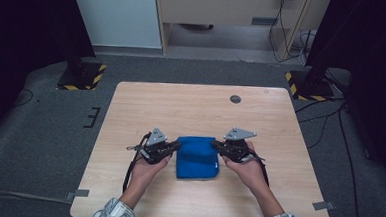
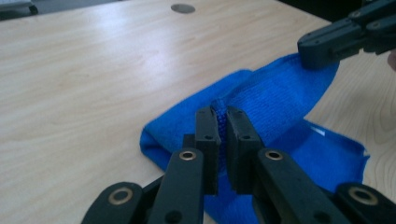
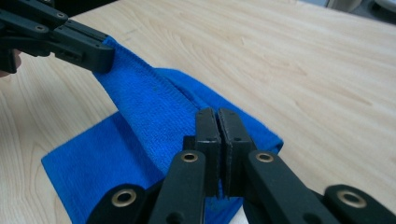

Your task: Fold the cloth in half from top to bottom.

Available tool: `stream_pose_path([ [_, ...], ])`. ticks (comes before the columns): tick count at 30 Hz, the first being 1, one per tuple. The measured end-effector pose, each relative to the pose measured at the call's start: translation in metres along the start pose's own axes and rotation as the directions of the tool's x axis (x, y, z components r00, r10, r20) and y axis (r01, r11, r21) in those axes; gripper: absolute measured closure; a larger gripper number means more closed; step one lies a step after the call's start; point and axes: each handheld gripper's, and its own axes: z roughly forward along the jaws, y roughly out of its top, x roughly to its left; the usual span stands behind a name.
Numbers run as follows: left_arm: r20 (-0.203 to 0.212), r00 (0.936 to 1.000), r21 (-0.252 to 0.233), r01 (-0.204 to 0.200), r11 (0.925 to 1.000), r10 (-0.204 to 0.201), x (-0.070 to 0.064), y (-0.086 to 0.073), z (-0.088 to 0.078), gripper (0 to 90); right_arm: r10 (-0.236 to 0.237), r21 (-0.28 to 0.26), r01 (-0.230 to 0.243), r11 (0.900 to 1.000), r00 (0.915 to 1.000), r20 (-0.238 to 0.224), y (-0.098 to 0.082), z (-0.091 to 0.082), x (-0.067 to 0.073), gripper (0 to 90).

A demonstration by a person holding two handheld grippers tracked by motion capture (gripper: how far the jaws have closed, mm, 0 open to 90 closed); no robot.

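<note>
Cloth: a blue terry cloth (image 1: 197, 157), folded, lies near the middle of the pale wooden table (image 1: 201, 109), between the two hands.
Left gripper (image 2: 222, 122): jaws pinched on a raised edge of the cloth, blue fabric squeezed in the narrow gap between them.
Right gripper (image 3: 218, 122): jaws pressed together on the opposite end of that same lifted edge; the fabric runs taut from one grip to the other.
Step in hand: looks like a fold in progress, top layer lifted by its two corners.
Doing it well: keep both hands level and move them together so the edge stays straight; hold the tension light, or the lower layer drags across the table.
Watch for: the thin pinch slipping, so don't jerk.
Landing: lay the edge square on the far edge before letting go.
</note>
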Motion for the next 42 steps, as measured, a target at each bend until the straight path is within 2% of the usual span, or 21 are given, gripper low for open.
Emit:
stream_pose_path([
  [5,0.008,0.9999,0.013,-0.007,0.9999,0.007,-0.003,-0.005,0.001,82.7,-0.004,0.011,0.004,1.0,0.9999,-0.014,-0.009,0.002,0.002,87.9],
  [9,0.013,0.9999,0.017,-0.011,0.9998,0.011,-0.01,-0.01,-0.001,75.5,-0.005,0.018,0.005,1.0,0.9998,-0.018,-0.011,0.003,0.003,87.8],
  [11,0.004,1.0,0.01,-0.005,0.9999,0.005,-0.013,-0.011,-0.004,66.6,-0.007,0.019,0.007,1.0,0.9997,-0.024,-0.011,0.003,0.004,87.9],
  [13,0.013,0.9995,-0.001,0.029,0.9996,-0.029,-0.013,-0.011,-0.01,51.5,-0.01,0.021,0.011,1.0,0.9994,-0.034,-0.012,0.002,0.006,87.8],
  [16,0.017,0.9992,-0.022,0.036,0.9991,-0.036,-0.013,-0.011,-0.016,42.8,-0.014,0.023,0.015,1.0,0.9991,-0.041,-0.013,0.002,0.008,87.8],
  [17,0.012,0.9986,-0.038,0.051,0.998,-0.051,-0.011,-0.01,-0.021,40.0,-0.017,0.028,0.019,0.999,0.9987,-0.048,-0.015,0.002,0.009,87.8],
  [19,0.002,0.9983,-0.052,0.057,0.997,-0.057,-0.009,-0.01,-0.023,39.3,-0.023,0.03,0.024,0.999,0.9984,-0.051,-0.015,0.002,0.009,87.8],
  [21,-0.025,0.9967,-0.073,0.075,0.9945,-0.077,-0.003,-0.01,-0.026,37.9,-0.018,0.031,0.02,0.999,0.9978,-0.064,-0.019,0.001,0.011,87.6],
  [22,-0.053,0.9953,-0.078,0.076,0.9941,-0.08,0.001,-0.011,-0.026,37.1,-0.018,0.031,0.02,0.999,0.9977,-0.066,-0.019,0.0,0.011,87.5],
  [25,-0.094,0.9914,-0.072,0.085,0.9938,-0.091,0.01,-0.016,-0.024,35.8,-0.025,0.036,0.027,0.999,0.9973,-0.069,-0.023,-0.001,0.011,87.0],
  [29,-0.122,0.9855,-0.058,0.112,0.992,-0.118,0.018,-0.022,-0.022,34.3,-0.026,0.029,0.028,0.999,0.9964,-0.08,-0.025,-0.004,0.012,86.0],
  [32,-0.127,0.9845,-0.053,0.115,0.9919,-0.121,0.019,-0.023,-0.02,34.2,-0.031,0.031,0.033,0.999,0.9958,-0.087,-0.028,-0.007,0.014,84.7],
  [37,-0.141,0.985,-0.037,0.094,0.9949,-0.099,0.016,-0.023,-0.018,34.2,-0.052,0.056,0.057,0.997,0.9956,-0.078,-0.036,-0.011,0.015,79.9],
  [42,-0.142,0.9852,-0.028,0.092,0.9954,-0.095,0.015,-0.023,-0.016,33.6,-0.047,0.073,0.053,0.996,0.9952,-0.086,-0.043,-0.019,0.015,73.2],
])
